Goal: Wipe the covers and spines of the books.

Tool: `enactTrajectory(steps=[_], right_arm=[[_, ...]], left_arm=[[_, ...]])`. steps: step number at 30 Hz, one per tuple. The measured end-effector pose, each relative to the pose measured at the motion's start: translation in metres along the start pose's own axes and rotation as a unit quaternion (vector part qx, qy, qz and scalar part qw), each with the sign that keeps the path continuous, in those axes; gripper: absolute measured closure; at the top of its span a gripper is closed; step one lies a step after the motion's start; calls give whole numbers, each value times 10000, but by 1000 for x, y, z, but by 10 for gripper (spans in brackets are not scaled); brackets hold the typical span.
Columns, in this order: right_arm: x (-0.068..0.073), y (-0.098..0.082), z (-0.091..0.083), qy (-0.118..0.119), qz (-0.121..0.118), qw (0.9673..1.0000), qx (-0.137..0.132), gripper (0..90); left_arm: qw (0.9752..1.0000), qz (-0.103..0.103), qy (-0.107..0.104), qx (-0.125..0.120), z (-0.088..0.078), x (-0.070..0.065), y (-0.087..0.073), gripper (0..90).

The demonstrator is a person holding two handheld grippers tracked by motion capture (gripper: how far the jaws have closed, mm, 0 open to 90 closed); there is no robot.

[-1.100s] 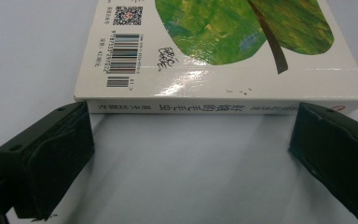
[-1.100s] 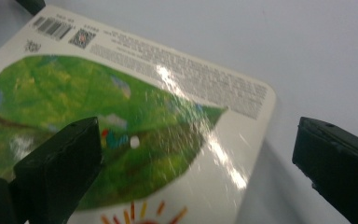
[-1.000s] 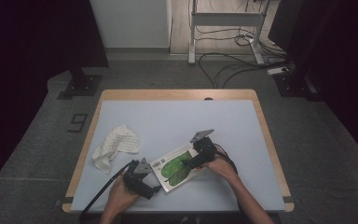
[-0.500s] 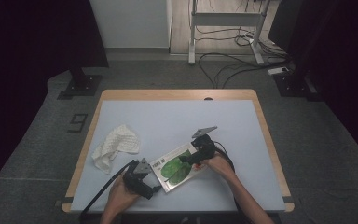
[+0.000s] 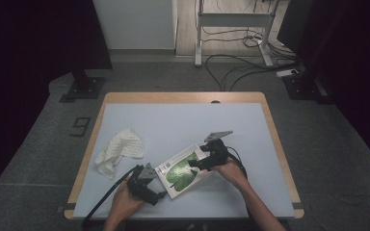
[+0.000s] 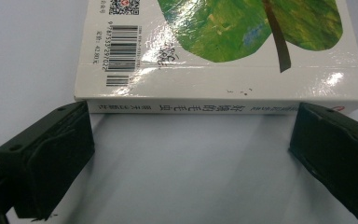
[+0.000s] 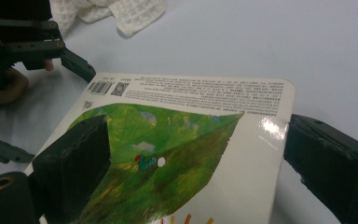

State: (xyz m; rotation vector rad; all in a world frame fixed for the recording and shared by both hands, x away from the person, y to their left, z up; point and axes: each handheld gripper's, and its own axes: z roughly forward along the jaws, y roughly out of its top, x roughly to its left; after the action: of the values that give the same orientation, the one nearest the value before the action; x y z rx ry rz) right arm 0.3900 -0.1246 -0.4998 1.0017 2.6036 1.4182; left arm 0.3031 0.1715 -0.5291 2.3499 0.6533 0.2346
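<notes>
Here, at the near edge of the bench [image 5: 250, 144], the left gripper [image 6: 191, 154] sits released, fingers [image 6: 51, 149] wide, squared to the picture book's [image 5: 182, 171] spine, probably bracing it. The right gripper [image 7: 196, 168] straddles the book's far side; its fingers have just been closing, book between, not yet clamped. Far left, a white cloth [image 5: 120, 150]. Beyond: grey floor, cables, dark drapes.

Book [image 5: 182, 171] on table [image 5: 183, 120]; cloth [image 5: 120, 150] left of book.
</notes>
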Motion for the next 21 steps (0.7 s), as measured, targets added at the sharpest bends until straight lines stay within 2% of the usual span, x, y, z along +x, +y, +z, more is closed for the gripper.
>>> enactTrajectory(steps=[11,12,13,14,17,19,21], right_arm=[[6,-8,-9,36,119,9999,-113,62],[6,-8,-10,50,100,9999,-103,91],[6,-9,-11,191,111,9997,-76,134],[7,-10,-11,313,124,9994,-75,127],[10,-10,-11,196,3,9998,-63,131],[8,-9,-10,251,-19,9997,-13,131],[5,-6,-10,241,-197,9995,90,139]], left_arm=[[10000,3,3,0,0,0,0,0],[10000,3,2,0,0,0,0,0],[10000,2,2,0,0,0,0,0],[10000,2,2,-1,0,0,0,0],[10000,3,3,-2,0,0,0,0],[10000,4,4,-1,0,0,0,0],[10000,4,6,-6,0,0,0,0]])
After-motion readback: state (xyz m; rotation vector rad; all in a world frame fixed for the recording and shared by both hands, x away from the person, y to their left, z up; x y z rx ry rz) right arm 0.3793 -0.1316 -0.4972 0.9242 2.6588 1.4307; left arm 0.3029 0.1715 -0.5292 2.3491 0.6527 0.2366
